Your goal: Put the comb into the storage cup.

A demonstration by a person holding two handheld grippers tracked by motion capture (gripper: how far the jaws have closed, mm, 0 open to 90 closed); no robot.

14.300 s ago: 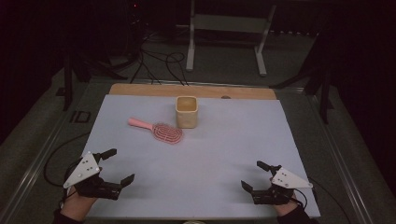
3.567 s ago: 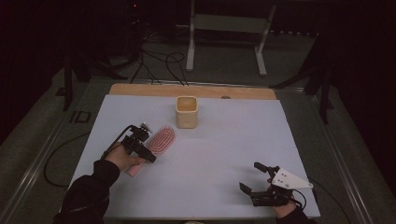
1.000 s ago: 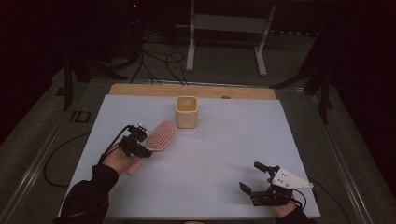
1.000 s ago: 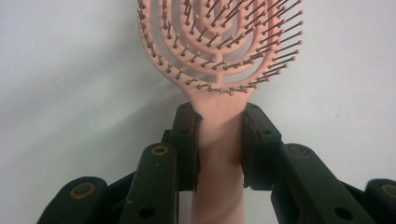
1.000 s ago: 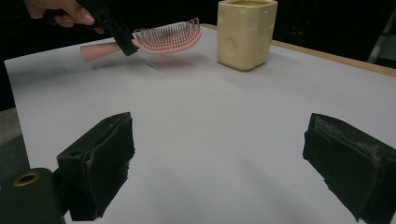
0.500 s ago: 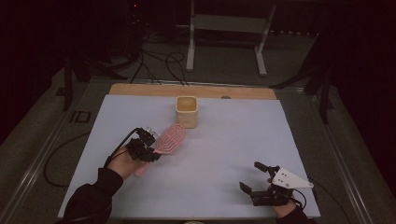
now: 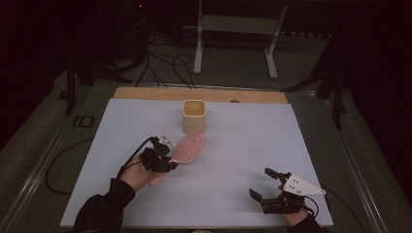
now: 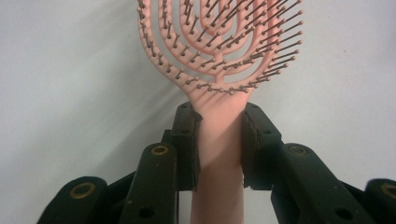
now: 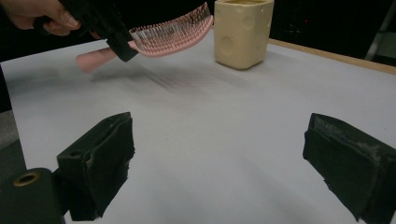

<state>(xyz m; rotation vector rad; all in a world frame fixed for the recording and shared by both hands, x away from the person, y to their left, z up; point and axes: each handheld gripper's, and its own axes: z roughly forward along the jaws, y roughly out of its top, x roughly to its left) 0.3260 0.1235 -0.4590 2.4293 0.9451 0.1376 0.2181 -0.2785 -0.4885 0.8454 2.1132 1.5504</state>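
Gripping the pink hairbrush (image 8: 219,60) by the top of its handle, the left gripper (image 8: 219,140) has both black jaws pressed on the handle just below the bristle head. In the high view this left gripper (image 7: 158,158) is over the left-middle part of the table, and the brush (image 7: 189,147) points from it toward the cup, with its bristles facing up. The right gripper view shows the brush (image 9: 170,32) lifted above the surface, with a soft shadow under it.

From largest to smallest: the pale sheet (image 7: 243,145) covers almost the whole table, and a wooden strip (image 7: 145,93) shows along its far edge. The cream cup (image 7: 194,115) stands upright near the far middle of the sheet, its opening facing up. The tip of the brush head is just beside the cup on its near side; I cannot tell if they touch. The handle end (image 7: 155,180) comes out behind the left hand (image 7: 138,174).

At the near right corner of the sheet, the right gripper (image 7: 266,187) stays low, well apart from the brush and cup. Its jaws stand wide apart with nothing between them, and a grey plate (image 7: 301,186) sits on top of it.
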